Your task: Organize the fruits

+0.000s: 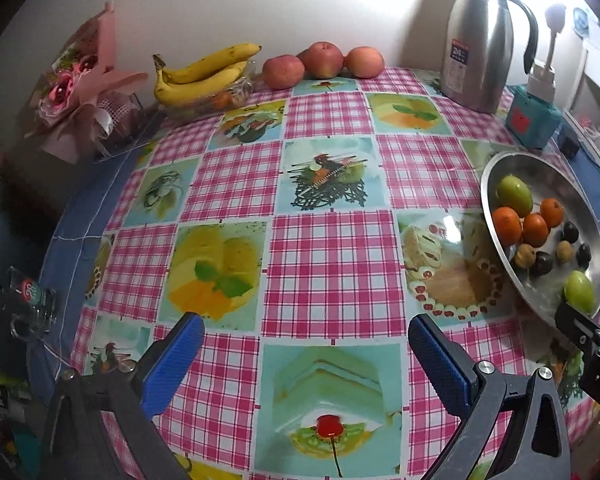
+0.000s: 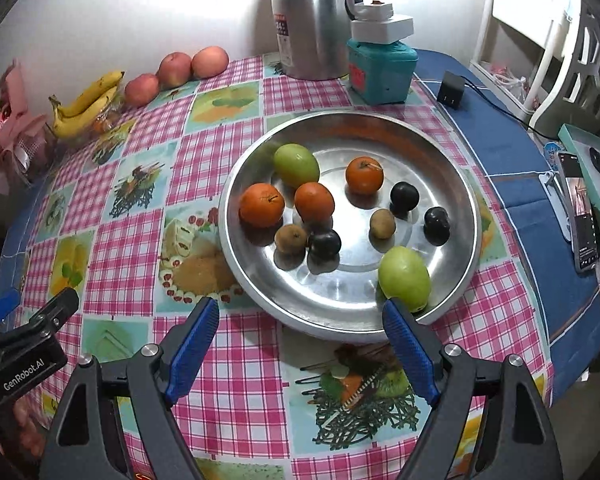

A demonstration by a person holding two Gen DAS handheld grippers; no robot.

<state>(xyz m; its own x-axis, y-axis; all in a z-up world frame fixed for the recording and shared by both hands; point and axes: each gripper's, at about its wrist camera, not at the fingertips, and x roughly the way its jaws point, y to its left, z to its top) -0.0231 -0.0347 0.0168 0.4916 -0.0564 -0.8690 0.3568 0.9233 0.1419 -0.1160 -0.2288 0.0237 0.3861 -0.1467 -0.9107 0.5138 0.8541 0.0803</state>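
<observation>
A round steel plate [image 2: 452, 184] holds mixed fruit: two green fruits [image 2: 405, 278] [image 2: 296, 165], three oranges [image 2: 261, 205], several dark plums [image 2: 404, 197] and small brown fruits [image 2: 382, 223]. The plate also shows at the right of the left wrist view [image 1: 500, 168]. Three apples [image 1: 323, 60] and a banana bunch [image 1: 200, 76] lie at the table's far edge. My right gripper [image 2: 300, 320] is open and empty, just in front of the plate's near rim. My left gripper [image 1: 306, 332] is open and empty over the tablecloth, left of the plate.
A steel thermos jug [image 2: 312, 20] and a teal box [image 2: 380, 70] stand behind the plate. A pink bouquet [image 1: 80, 88] sits at the far left. A phone [image 2: 578, 208] and a box lie at the right edge on the blue cloth.
</observation>
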